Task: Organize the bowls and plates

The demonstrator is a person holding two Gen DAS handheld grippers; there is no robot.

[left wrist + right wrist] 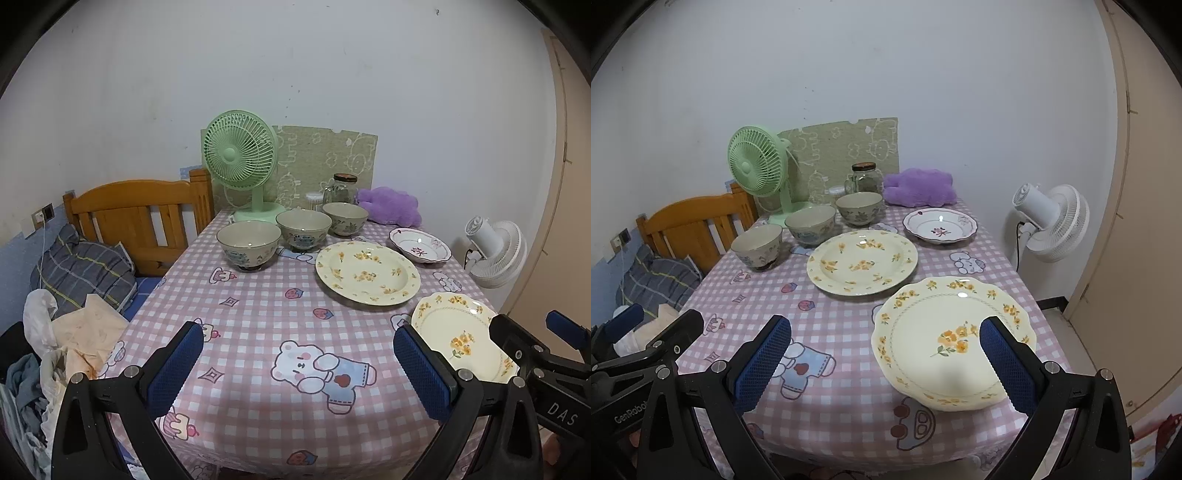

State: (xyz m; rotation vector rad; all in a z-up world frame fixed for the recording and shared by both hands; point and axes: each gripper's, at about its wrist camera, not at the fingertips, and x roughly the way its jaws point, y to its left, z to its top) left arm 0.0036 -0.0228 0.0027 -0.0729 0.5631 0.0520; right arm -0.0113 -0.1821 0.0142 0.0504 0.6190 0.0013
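Three patterned bowls stand in a diagonal row: the near-left bowl [248,245] [757,247], the middle bowl [303,229] [810,224] and the far bowl [345,223] [860,208]. A round yellow-flowered plate [367,272] [862,262] lies mid-table. A scalloped yellow-flowered plate [460,336] [953,341] lies at the near right. A white plate with a red flower [420,244] [939,225] lies far right. My left gripper [297,369] is open and empty above the near table. My right gripper [886,363] is open and empty over the scalloped plate's near left edge.
A pink checked tablecloth [258,314] covers the table. A green fan [238,155], a glass jar [341,189], a purple plush [391,205] and a card sit at the back. A white fan [1052,221] stands right of the table. A wooden bed [136,218] with clothes is left.
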